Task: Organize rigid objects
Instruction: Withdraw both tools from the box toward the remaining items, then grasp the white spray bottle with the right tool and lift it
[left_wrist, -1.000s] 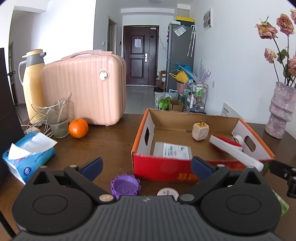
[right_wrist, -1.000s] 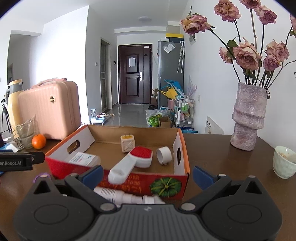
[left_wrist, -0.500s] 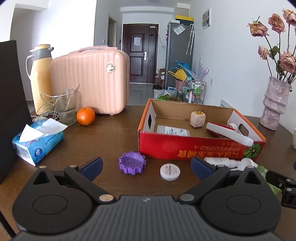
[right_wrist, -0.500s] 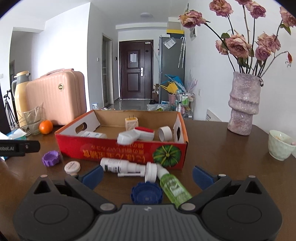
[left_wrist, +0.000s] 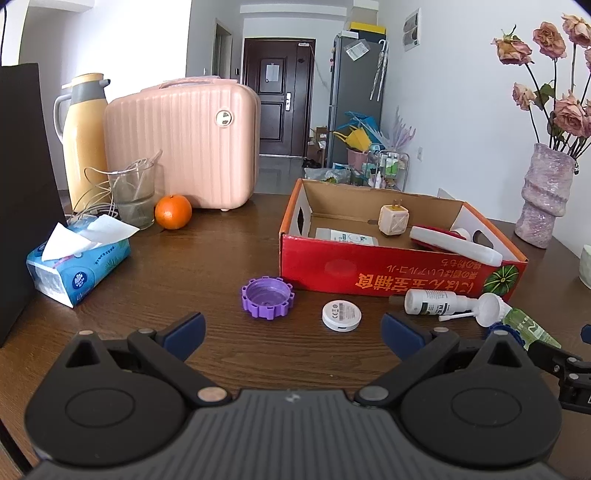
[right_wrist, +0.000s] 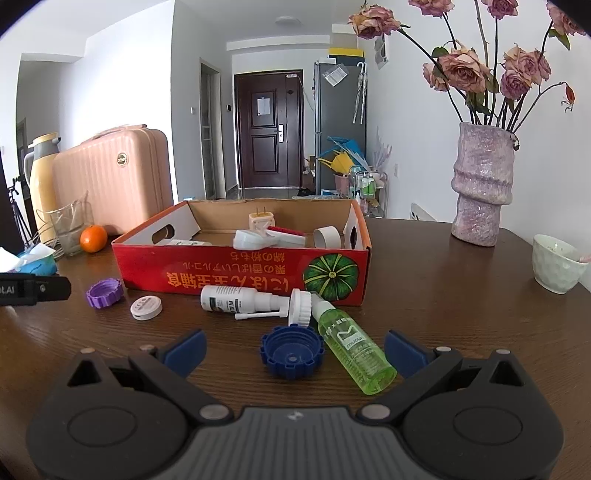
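A red cardboard box (left_wrist: 388, 271) (right_wrist: 240, 273) stands open on the brown table. Inside lie a beige plug adapter (left_wrist: 393, 219), a white and red brush (left_wrist: 454, 245), a tape roll (right_wrist: 327, 236) and a flat white packet (left_wrist: 347, 236). In front of the box lie a purple cap (left_wrist: 266, 297), a round white tin (left_wrist: 341, 314), a white spray bottle (right_wrist: 243, 299), a green bottle (right_wrist: 351, 341) and a blue cap (right_wrist: 291, 350). My left gripper (left_wrist: 293, 334) is open behind the purple cap and tin. My right gripper (right_wrist: 295, 350) is open around the blue cap, empty.
At the left stand a tissue pack (left_wrist: 77, 264), an orange (left_wrist: 173, 212), a glass with wires (left_wrist: 133, 194), a yellow flask (left_wrist: 83, 136) and a pink case (left_wrist: 184, 142). A vase of roses (right_wrist: 482, 188) and a white cup (right_wrist: 557, 264) are at the right.
Both grippers have pulled back from the box and risen, so the loose caps, tin and bottles in front of it have come into view. Both stay open.
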